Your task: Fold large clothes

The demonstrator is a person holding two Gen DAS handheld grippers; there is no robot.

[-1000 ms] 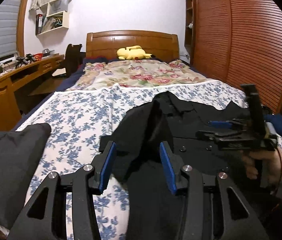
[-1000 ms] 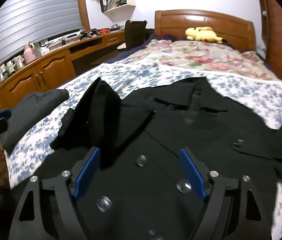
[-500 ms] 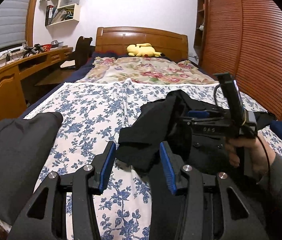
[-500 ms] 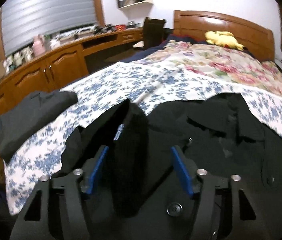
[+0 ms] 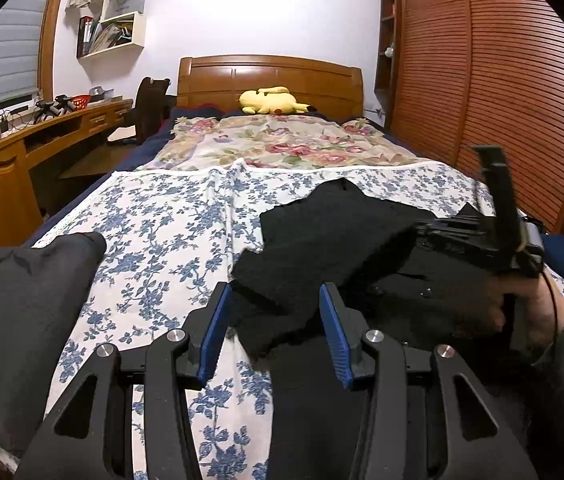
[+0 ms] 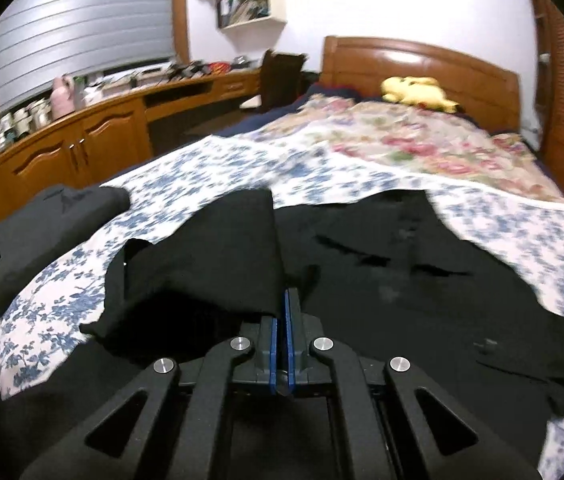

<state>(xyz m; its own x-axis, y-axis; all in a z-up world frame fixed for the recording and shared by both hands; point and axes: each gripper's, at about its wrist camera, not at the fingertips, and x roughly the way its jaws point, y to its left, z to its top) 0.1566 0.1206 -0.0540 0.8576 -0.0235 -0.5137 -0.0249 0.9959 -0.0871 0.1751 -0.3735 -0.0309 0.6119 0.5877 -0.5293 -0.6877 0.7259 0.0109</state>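
So there's a big black coat (image 6: 382, 280) spread out on the near part of the bed, lying on the blue-flowered sheet (image 5: 169, 232), with the pink floral quilt (image 5: 282, 144) further up toward the wooden headboard (image 5: 269, 76) and a yellow plush toy (image 5: 269, 101) sitting up there. The right gripper (image 6: 283, 300) has its blue pads pressed tight together and it's pinching a fold of the coat's sleeve (image 6: 217, 256), which stands up off the bed like a little tent. From the other side you can see the person's right hand (image 5: 522, 304) wrapped around that gripper's handle. The left gripper (image 5: 277, 328) hangs just over the near edge of the sleeve with its jaws partway apart; some black cloth shows between the pads but they don't look like they're squeezing it. Off to the left edge of the bed there's a dark grey folded garment (image 5: 21, 304) sitting apart from the coat.
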